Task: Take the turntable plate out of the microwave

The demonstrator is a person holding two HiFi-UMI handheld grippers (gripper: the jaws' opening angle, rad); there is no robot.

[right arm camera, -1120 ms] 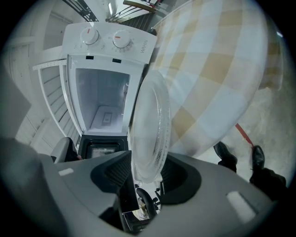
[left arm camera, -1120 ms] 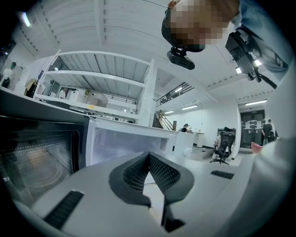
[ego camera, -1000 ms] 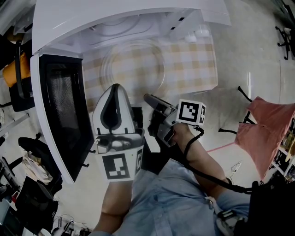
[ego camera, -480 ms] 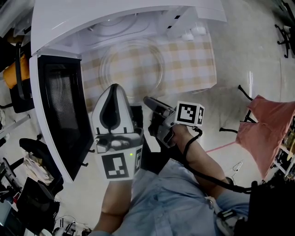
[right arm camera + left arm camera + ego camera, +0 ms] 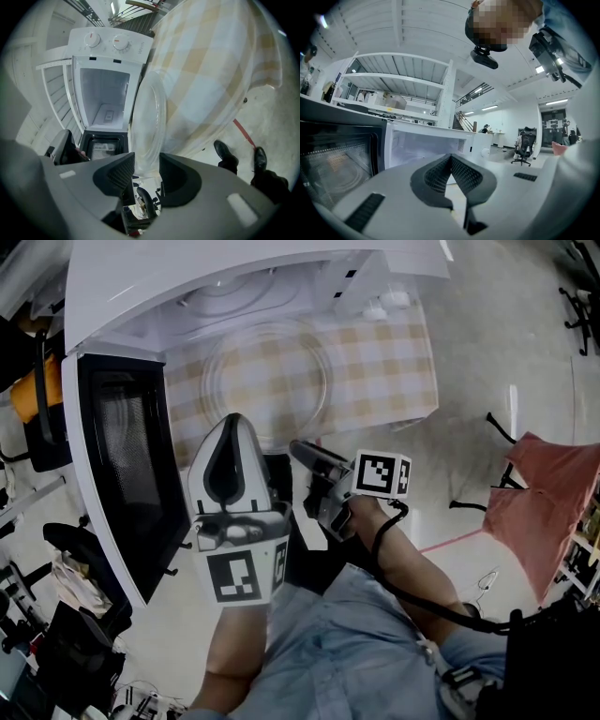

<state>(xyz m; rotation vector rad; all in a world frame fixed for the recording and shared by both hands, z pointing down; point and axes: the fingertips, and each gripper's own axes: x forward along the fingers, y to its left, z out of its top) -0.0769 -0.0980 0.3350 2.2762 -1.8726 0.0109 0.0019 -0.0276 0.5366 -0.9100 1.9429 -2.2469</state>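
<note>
Lying on the checked tablecloth (image 5: 384, 371) before the microwave (image 5: 187, 277), the turntable plate (image 5: 267, 381) is already out; the right gripper (image 5: 146, 161), jaws spread and just eased slightly inward with the rim unpinched in the gap, should be drawn straight back; the left gripper (image 5: 451, 159) is pressed together, empty

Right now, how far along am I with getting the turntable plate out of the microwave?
Done: the glass turntable plate lies flat on the checked tablecloth, outside the microwave, whose door stands open. In hand: nothing. The right gripper is open, its jaws have just been closing a little, and the plate's rim sits just ahead of them, ungripped. Left: apparently only drawing the gripper away.
</note>
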